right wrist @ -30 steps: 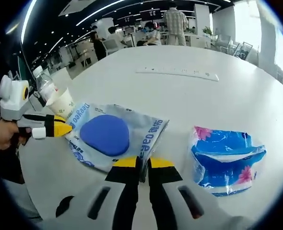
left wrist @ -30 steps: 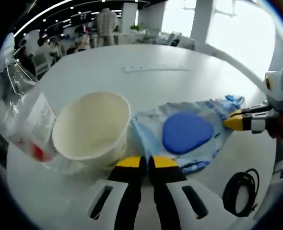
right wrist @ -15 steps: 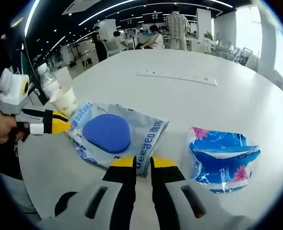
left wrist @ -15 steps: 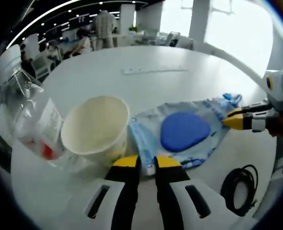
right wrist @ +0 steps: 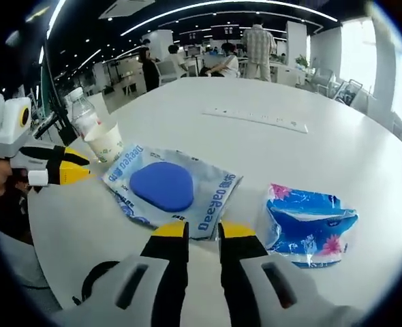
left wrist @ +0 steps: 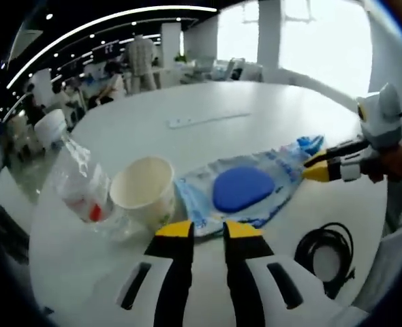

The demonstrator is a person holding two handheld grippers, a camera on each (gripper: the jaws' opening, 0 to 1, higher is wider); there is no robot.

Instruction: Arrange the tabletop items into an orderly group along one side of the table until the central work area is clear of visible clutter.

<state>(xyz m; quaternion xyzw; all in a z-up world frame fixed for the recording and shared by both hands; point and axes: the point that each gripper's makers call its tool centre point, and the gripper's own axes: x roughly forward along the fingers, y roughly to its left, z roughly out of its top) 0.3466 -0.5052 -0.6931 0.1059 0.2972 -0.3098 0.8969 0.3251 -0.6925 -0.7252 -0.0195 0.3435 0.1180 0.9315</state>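
1. Four loose items lie on the round white surface (right wrist: 337, 146); chief among them is a flat, crinkled pouch (right wrist: 177, 191) (left wrist: 245, 187) of pale blue and white film with blue lettering and a large, rounded dark blue patch at its middle.
2. Its near edge lies just beyond the tips of the right gripper (right wrist: 202, 229), whose yellow-tipped jaws stand slightly parted with nothing between them.
3. In the left gripper view the pouch's other end lies just beyond the left gripper (left wrist: 208, 229), which is likewise a little apart and empty.
4. A cream paper cup (left wrist: 144, 192) (right wrist: 108, 143) stands upright and empty just beside the pouch, with a clear plastic bottle (left wrist: 75, 178) (right wrist: 84, 117), white-capped, right against its far side.
5. To the right in the right gripper view, apart from the pouch, sits a blue tissue pack (right wrist: 308, 221) with pink flowers.
6. A white strip (right wrist: 255, 117) lies far off across the surface.
7. A coiled black cable (left wrist: 326, 251) lies near the surface's edge in the left gripper view.
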